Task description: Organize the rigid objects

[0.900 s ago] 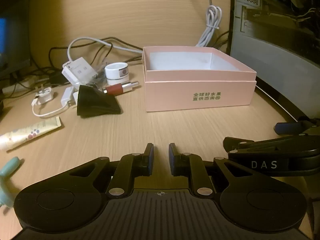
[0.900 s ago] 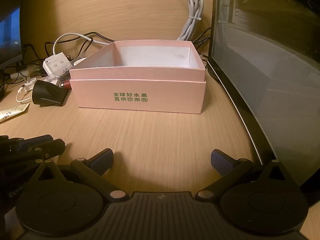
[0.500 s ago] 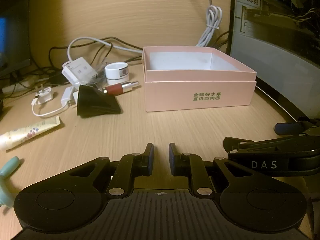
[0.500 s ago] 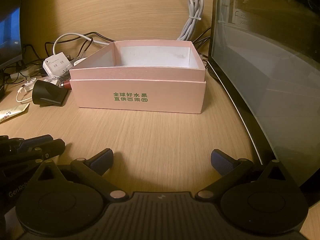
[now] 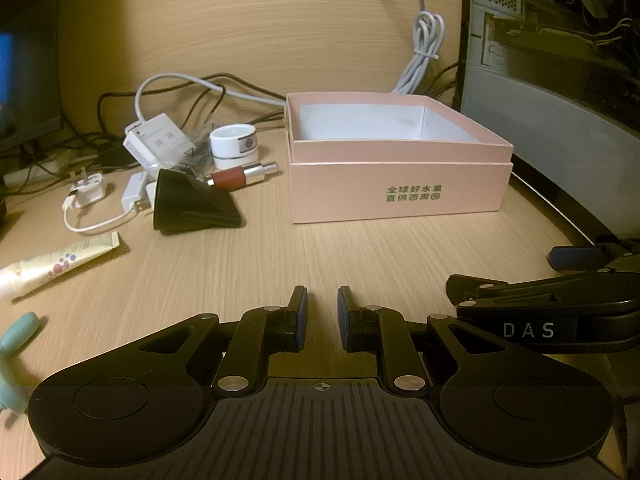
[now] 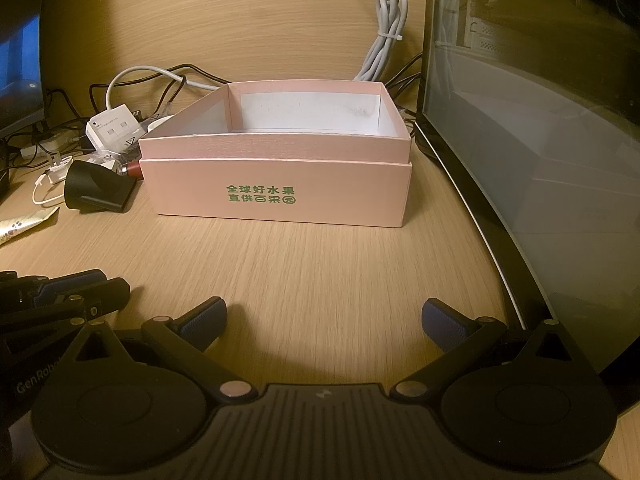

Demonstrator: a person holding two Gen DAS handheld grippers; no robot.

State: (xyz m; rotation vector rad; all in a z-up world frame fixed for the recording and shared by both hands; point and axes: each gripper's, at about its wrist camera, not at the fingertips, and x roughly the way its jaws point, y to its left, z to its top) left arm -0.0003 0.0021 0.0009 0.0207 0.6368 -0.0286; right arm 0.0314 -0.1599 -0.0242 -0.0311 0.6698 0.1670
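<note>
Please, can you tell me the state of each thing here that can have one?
Pink box: open, no lid, empty.
Left gripper: nearly shut, holds nothing.
Right gripper: wide open, holds nothing.
White plug: unplugged, lies on the desk.
Tube: lies flat.
Screen: on, glows blue.

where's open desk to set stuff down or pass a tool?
Bare: the desk strip between both tools and the pink box, and the box's inside. Crowded: left of the box, with black wedge, chargers, cables, white ring.
</note>
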